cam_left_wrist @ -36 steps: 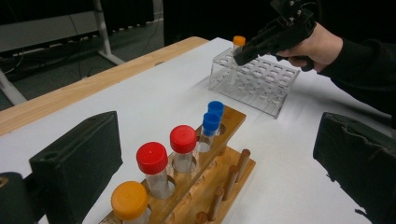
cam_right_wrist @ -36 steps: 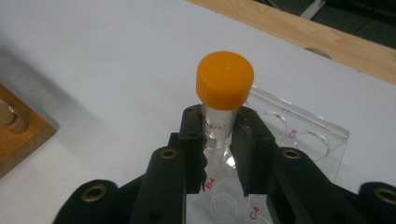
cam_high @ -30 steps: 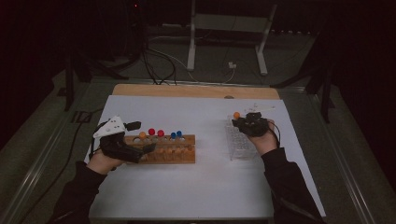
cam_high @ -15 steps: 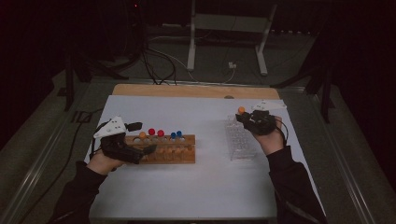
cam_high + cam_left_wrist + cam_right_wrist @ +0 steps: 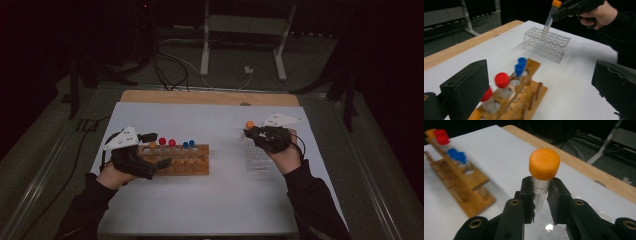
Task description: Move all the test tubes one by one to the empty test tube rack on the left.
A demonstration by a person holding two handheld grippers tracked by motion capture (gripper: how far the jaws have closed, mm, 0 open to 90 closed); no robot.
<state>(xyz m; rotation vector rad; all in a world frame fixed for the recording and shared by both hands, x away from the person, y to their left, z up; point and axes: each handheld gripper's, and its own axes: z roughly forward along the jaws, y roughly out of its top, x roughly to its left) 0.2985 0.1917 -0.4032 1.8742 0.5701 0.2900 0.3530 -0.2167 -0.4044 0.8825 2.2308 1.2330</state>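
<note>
My right gripper (image 5: 540,188) is shut on a clear tube with an orange cap (image 5: 544,163), gripping just below the cap. In the high view this tube (image 5: 249,124) hangs tilted over the clear plastic rack (image 5: 259,160), and my right gripper (image 5: 252,132) is at the table's right. The tube's lower end (image 5: 546,27) is at the top of the clear rack (image 5: 549,46). My left gripper (image 5: 159,149) is open, its jaws on either side of the wooden rack (image 5: 192,165). That rack holds red-capped tubes (image 5: 502,80) and blue-capped tubes (image 5: 520,67).
A white sheet (image 5: 220,200) covers the table, with a bare wooden strip (image 5: 200,96) along the far edge. A metal stand (image 5: 240,30) and cables (image 5: 170,65) lie on the dark floor beyond. An orange-capped tube (image 5: 430,131) stands at the wooden rack's (image 5: 466,192) far end.
My right gripper has risen with the orange-capped tube and shifted a little over the clear rack. The left gripper has stayed at the wooden rack.
</note>
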